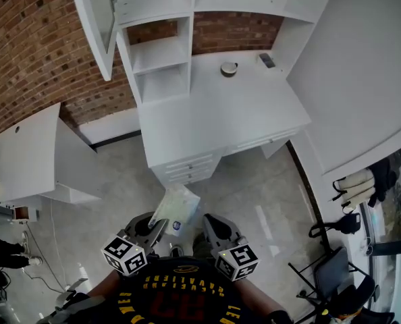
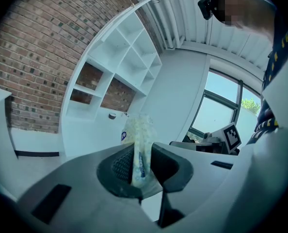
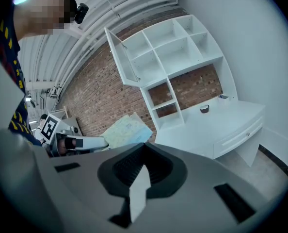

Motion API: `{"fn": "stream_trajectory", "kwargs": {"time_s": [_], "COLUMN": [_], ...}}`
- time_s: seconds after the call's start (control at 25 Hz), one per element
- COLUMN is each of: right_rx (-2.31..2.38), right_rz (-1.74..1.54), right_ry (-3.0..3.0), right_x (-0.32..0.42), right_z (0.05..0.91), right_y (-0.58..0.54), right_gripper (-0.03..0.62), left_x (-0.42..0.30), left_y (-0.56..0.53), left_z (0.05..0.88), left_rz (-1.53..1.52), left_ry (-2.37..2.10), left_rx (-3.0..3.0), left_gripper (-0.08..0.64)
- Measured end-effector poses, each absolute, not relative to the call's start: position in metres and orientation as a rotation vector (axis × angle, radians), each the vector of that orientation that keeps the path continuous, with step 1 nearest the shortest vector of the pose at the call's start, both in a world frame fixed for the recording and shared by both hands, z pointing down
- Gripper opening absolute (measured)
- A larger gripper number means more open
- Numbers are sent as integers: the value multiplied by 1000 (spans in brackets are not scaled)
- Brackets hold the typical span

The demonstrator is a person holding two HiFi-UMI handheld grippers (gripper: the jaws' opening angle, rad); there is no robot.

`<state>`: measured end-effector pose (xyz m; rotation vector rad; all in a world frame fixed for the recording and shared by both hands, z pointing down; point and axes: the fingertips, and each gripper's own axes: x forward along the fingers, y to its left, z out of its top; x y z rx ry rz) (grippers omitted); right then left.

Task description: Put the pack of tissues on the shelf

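Note:
The pack of tissues [image 1: 177, 204] is a soft pale packet with blue print, sticking forward from my left gripper [image 1: 161, 225], which is shut on its near end. In the left gripper view the pack [image 2: 138, 140] stands edge-on between the dark pads. My right gripper [image 1: 210, 221] is beside it at the right, its jaws together with nothing in them. From the right gripper view the pack [image 3: 127, 130] shows flat, to the left. The white shelf unit [image 1: 156, 56] stands ahead on a white desk [image 1: 214, 120] against a brick wall, well beyond both grippers.
A cabinet door [image 1: 92, 19] hangs open at the shelf unit's upper left. On the desk lie a small round object [image 1: 229, 67] and a dark flat object [image 1: 266, 60]. A white table [image 1: 21, 154] stands at the left, and black gear [image 1: 335, 268] at the right.

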<state>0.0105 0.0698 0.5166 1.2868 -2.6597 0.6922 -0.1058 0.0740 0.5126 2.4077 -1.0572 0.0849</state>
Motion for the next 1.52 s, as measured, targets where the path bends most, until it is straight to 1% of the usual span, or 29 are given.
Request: {"fn": "stream_trajectory", "kwargs": {"time_s": [0.4, 0.8, 1.12, 1.32, 1.52], "right_rx": [1248, 1206, 1202, 1205, 1289], "right_rz": [718, 716, 808, 923, 903], "right_ry": [-2676, -2740, -2757, -2742, -2707], "right_x": [69, 114, 132, 125, 125], "right_z": [519, 507, 519, 533, 530], "right_y": [-21, -79, -100, -117, -154], "right_gripper": [-11, -11, -11, -11, -11], "left_x": [-40, 4, 14, 10, 1], "left_y": [-17, -70, -93, -117, -154], "left_z": [509, 495, 503, 509, 517], "left_rz": [95, 110, 162, 178, 171], "left_ry": [-1077, -1156, -1203, -1189, -1146], "left_rx": [2407, 2412, 2366, 2344, 2343], "left_gripper": [57, 57, 57, 57, 57]}}
